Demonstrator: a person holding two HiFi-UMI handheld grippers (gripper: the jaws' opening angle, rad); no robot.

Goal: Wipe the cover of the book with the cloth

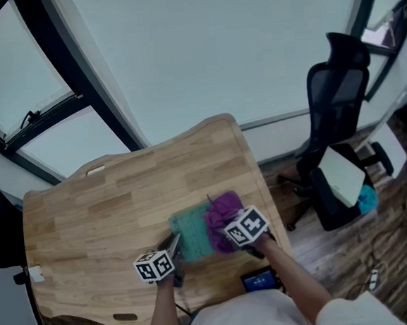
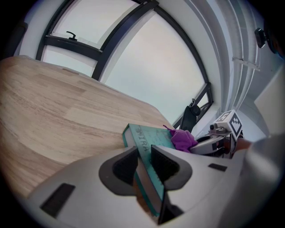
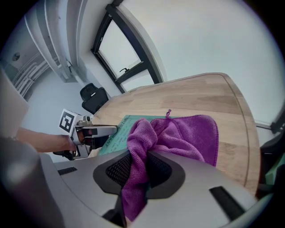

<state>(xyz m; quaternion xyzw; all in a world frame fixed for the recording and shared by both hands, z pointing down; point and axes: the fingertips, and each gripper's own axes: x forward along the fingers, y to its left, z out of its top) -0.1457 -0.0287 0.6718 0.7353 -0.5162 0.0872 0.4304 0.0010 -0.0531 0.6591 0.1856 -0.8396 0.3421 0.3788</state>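
The wooden table (image 1: 87, 211) takes most of the head view, and the green book (image 1: 190, 231) lies flat on it near the front edge, close to the person. The purple cloth (image 3: 187, 133) is spread over the right part of the cover, and one edge of it hangs past the book onto the wood. The left gripper (image 2: 143, 156) has its jaws closed on the near corner of the book at the spine side, with the pads pressing on both faces, so it holds the book in place. The right gripper (image 3: 143, 162) has its jaws closed on a bunched fold of the cloth, and the rest of the cloth trails in front of it. I think the main risk is that the book turns or slides under the wiping, because it is held at one corner only. A second risk is that the cloth drags as a lump and leaves the left part of the cover unwiped. The right gripper could also run into the left one, which sits just beside the area to be wiped. The black office chair (image 1: 337, 111) stands on the floor well apart from the table and blocks nothing. A small dark device (image 1: 260, 281) with a blue screen is near the right forearm; I cannot tell if it rests on the table.
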